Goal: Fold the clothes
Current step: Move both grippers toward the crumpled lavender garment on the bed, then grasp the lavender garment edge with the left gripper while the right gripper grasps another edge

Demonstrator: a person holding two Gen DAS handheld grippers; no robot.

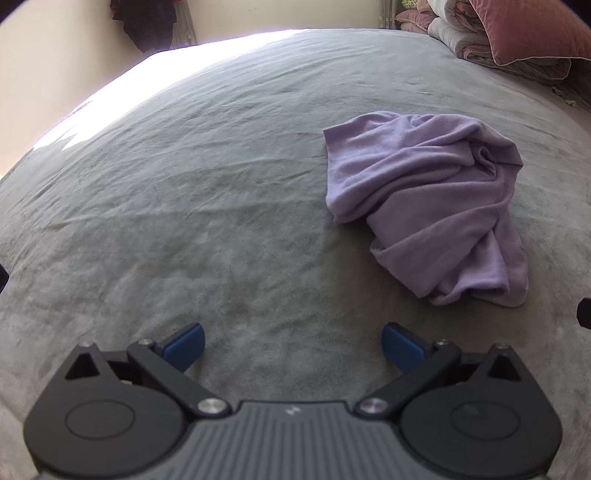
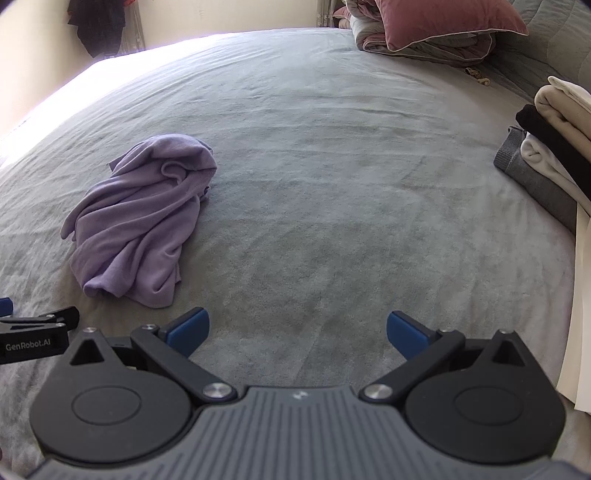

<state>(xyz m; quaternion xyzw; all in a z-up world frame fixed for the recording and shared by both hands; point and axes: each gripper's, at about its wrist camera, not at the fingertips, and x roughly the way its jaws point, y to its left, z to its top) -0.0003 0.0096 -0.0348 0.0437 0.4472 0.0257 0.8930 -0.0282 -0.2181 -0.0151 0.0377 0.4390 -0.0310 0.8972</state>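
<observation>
**A:** Where is the garment for you right now?

**B:** The lilac garment lies bunched on the grey bedspread, ahead and to the right of your left tongs. From your right tongs it sits ahead and to the left. So it lies between your two tools, a little beyond both.

**A:** And are the tongs holding anything?

**B:** No. Both pairs stand wide apart, blue pads spread and nothing between them, only bare bedspread under each. That suits the moment: I'd judge you haven't begun the fold, and spread fingers are ready to pinch cloth.

**A:** Why is it crumpled like that?

**B:** It looks dropped in a heap, twisted on itself, with no hem or sleeve I can pick out for certain. You will probably have to spread it flat first.

**A:** What is on the far right?

**B:** A stack of folded clothes to the right of your right tongs, likely the finished pile. A heap of bedding and a pink pillow are well beyond both tongs.
</observation>
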